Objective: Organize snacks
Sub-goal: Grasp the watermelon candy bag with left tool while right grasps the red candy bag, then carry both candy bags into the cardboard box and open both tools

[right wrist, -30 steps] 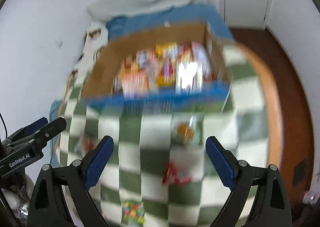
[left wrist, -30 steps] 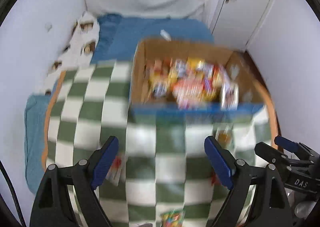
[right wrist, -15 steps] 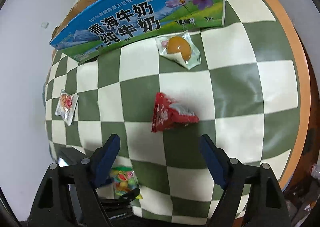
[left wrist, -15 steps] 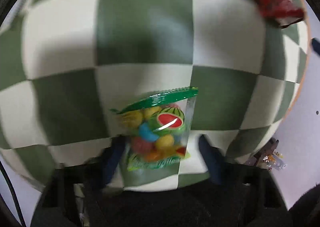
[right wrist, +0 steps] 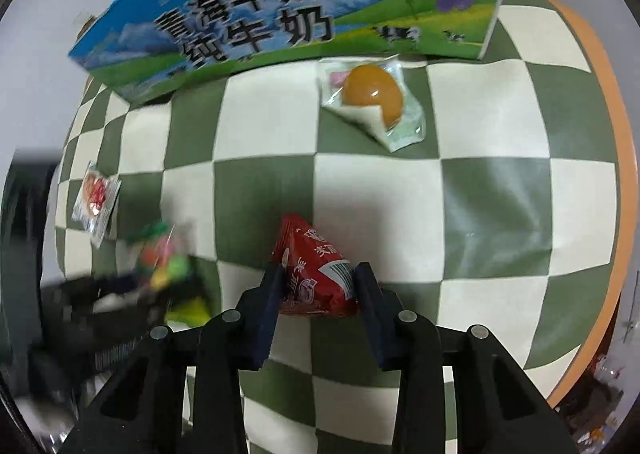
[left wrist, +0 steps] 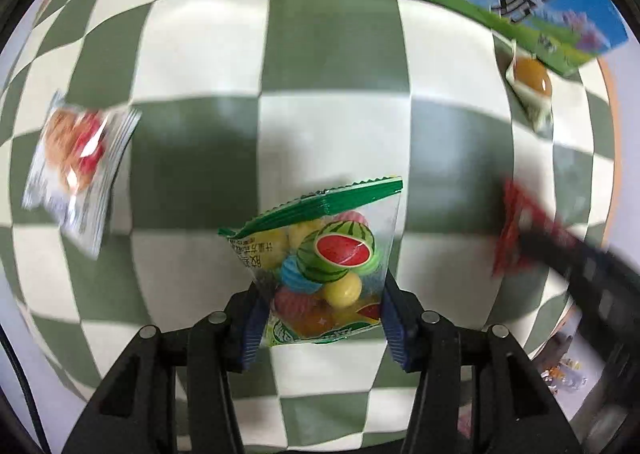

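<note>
1. Half a second ago both tools stood open above the counter; now each is clenched on a snack
2. The left tool (left wrist: 322, 318) grips the candy bag (left wrist: 324, 262) by its lower half, fingers (left wrist: 252, 328) pressed to both sides, the green sealed edge pointing away from it
3. The right tool (right wrist: 318, 296) pinches the red packet (right wrist: 316, 274) at its near end; earlier that packet lay free ahead of the open fingers
4. The cloth (right wrist: 496, 198) is checked green and white
5. The egg pouch (right wrist: 374, 100) lies just beside the box (right wrist: 280, 14), as before
6. The white packet (left wrist: 78, 170) lies on the cloth left of the candy bag, well apart from both tools
</note>
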`<state>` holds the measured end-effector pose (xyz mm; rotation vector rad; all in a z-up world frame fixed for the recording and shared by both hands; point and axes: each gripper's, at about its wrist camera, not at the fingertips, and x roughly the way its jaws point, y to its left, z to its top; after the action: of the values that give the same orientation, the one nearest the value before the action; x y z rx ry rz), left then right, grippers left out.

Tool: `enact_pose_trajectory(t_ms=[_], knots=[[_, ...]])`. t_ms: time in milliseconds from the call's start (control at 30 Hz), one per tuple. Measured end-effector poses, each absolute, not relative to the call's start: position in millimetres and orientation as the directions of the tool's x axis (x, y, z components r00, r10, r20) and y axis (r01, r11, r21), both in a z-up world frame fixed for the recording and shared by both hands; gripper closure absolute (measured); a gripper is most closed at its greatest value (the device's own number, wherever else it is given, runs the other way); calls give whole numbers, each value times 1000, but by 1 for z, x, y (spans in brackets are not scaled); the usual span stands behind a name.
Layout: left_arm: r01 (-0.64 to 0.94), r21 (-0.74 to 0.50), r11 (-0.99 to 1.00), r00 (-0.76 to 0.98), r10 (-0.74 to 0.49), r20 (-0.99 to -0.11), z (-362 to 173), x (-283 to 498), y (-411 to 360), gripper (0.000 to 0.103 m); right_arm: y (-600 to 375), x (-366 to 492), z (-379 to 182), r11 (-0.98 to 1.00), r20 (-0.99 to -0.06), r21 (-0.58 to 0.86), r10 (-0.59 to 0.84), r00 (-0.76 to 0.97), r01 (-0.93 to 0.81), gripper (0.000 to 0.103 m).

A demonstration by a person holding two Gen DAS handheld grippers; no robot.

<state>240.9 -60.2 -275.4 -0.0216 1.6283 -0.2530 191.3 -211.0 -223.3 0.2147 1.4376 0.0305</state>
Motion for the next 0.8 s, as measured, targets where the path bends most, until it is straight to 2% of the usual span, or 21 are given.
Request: enact_pose_trajectory(t_ms=[167,400,600,800], knots=[[117,-184,976,-138,-168,-976,-301,252,-70,53,-207,196,-237,982,-983,153,141,114,109,63],[119,-184,976,-141,-167,-976,-306,263,-72,54,-200,200,-253,984,-985,144,132,112,103,63],[154,-183,971,-74,-173,-982,-275,250,-59,55,-205,190,-234,981,-976,169,154,154,92,66],[187,-241,952,29,-251,-968,-211,254,-59,55,-220,191,-184,958,-943,266,234,238,111,66]])
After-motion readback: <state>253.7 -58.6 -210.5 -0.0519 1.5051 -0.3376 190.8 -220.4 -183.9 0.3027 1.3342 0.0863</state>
